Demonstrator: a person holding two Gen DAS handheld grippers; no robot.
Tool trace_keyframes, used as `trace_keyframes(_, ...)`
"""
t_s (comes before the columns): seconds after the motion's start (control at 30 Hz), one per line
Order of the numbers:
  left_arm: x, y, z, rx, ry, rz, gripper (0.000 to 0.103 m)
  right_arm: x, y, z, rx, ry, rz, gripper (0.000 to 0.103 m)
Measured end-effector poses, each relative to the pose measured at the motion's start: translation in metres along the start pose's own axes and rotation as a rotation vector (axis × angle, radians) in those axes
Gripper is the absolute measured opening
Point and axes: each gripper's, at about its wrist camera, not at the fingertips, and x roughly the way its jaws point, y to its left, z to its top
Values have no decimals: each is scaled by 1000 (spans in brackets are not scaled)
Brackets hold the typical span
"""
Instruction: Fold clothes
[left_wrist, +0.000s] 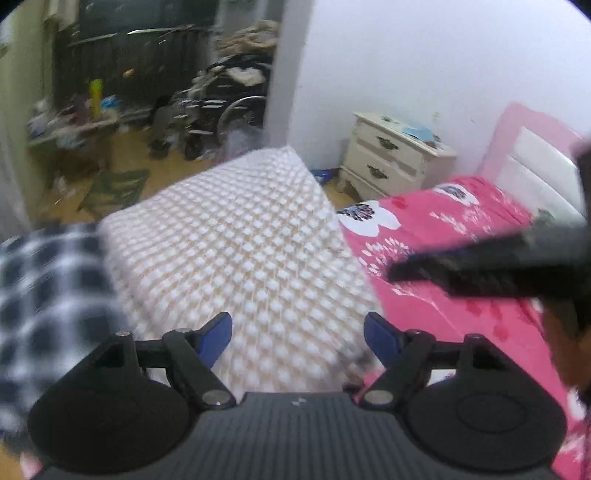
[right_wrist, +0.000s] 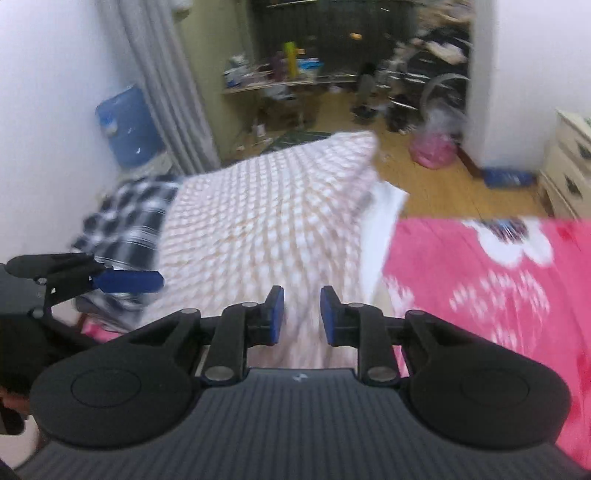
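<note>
Hovering over the dotted garment, both grippers' jaws spread, pinching nothing.

L gripper wide apart, R gripper part-spread.

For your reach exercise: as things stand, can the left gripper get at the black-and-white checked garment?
Probably yes. The left gripper is open over the dotted cloth, and the checked garment lies just to its left on the bed with nothing between them. Blur hides its exact edge.
</note>
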Motion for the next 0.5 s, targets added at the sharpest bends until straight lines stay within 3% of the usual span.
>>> trace_keyframes(0.13,-58,-13,-12,-102,-20,68,100,-49,6,-50,156,91,-96,21)
trace_keyframes(0.27,-108,-30,-29,-160,-22,134,102,-76,30,-86,205,112,-116,23)
trace_keyframes(0.47,-159,-34,-55,-211,-19,248,102,-110,66,-105,171,65,-176,38)
trace_keyframes(0.5,-166,-33,-60,-224,-19,278,102,-116,70,-106,161,56,-186,44)
